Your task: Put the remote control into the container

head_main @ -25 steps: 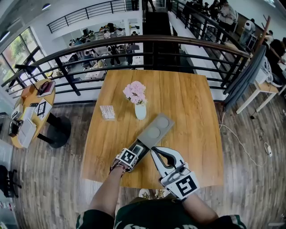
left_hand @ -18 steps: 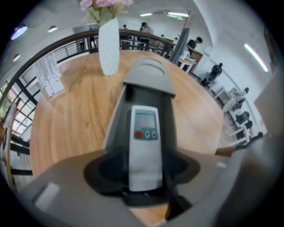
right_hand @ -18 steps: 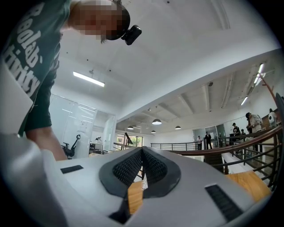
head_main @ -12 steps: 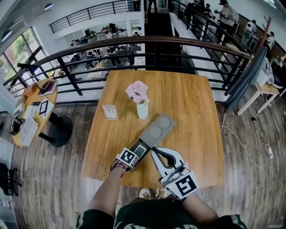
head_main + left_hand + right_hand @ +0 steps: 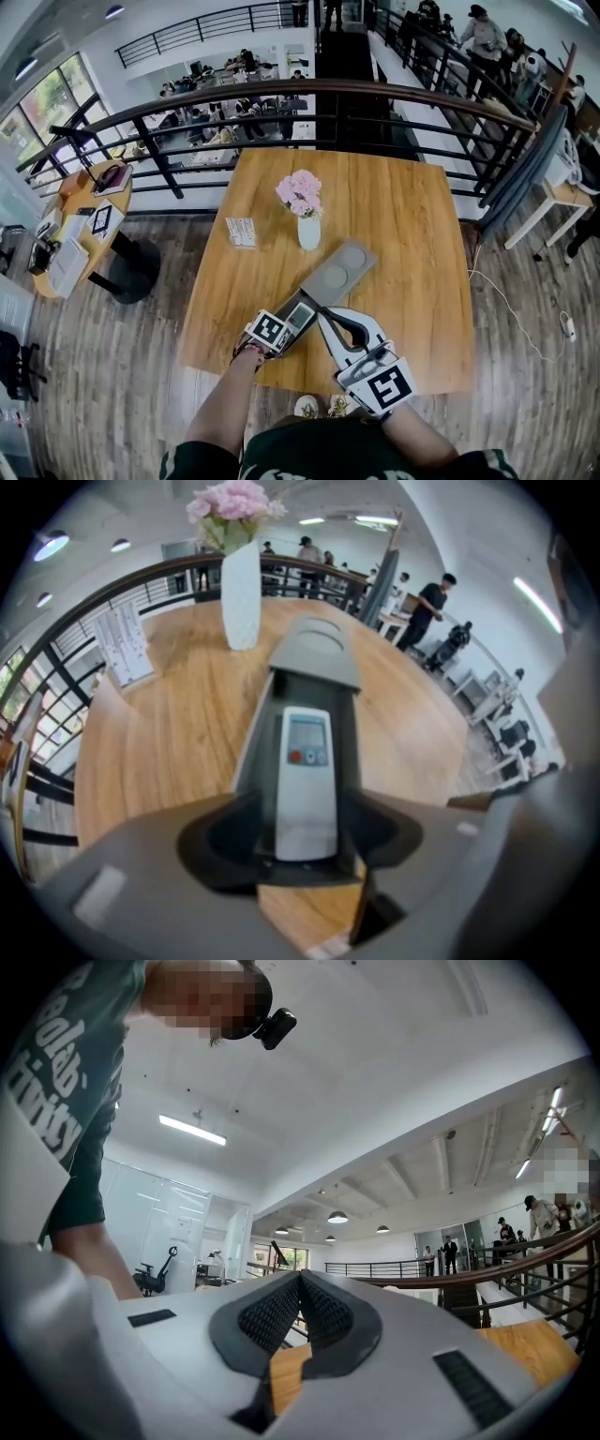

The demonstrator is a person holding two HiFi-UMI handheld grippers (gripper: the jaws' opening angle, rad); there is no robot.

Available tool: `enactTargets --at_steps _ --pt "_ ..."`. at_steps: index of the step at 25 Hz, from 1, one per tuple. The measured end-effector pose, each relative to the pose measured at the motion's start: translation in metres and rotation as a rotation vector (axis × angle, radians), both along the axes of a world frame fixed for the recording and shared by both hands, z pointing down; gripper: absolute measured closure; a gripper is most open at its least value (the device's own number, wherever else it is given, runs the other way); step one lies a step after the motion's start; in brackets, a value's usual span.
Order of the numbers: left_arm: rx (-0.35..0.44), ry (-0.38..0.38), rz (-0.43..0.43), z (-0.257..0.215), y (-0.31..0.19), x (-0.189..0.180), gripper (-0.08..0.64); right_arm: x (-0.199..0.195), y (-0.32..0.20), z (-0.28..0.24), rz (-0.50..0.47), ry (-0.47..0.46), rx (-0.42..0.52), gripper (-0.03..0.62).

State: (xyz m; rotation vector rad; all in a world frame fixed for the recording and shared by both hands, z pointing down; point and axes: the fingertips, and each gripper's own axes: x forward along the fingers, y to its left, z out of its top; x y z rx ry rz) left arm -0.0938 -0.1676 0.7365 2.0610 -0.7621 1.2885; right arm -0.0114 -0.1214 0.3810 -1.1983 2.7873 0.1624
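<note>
White remote control (image 5: 305, 761) with small screen and red button, set lengthwise in dark trough of long grey container (image 5: 314, 653), near end pinched by left gripper (image 5: 305, 841), two round recesses (image 5: 353, 255) at far end bare, right gripper (image 5: 300, 1283) pressed together on nothing.

This is an open-plan office on a mezzanine level. A black railing (image 5: 281, 89) is bounding the near floor. Beyond it, on the lower floor, people are gathering at desks (image 5: 202, 94). A wooden table (image 5: 412, 234) is standing just beside the railing and carrying a vase of flowers (image 5: 307, 225). At the left, a round table (image 5: 75, 194) is holding papers. At the far right, people (image 5: 483, 33) are standing along a walkway. An office chair (image 5: 155, 1274) and a strip light (image 5: 192, 1131) are showing in the right gripper view.
</note>
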Motion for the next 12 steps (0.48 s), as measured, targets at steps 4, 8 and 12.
enactTargets --at_steps 4,8,12 --pt "0.026 0.011 -0.009 -0.008 0.001 0.001 0.288 -0.001 0.002 -0.002 -0.008 0.001 0.005 0.577" --pt "0.042 0.027 -0.019 -0.014 0.002 0.003 0.288 -0.002 0.003 -0.004 -0.015 0.005 0.008 0.577" --pt "0.044 0.033 -0.020 -0.018 0.005 0.003 0.288 -0.003 0.002 -0.007 -0.017 0.002 0.012 0.577"
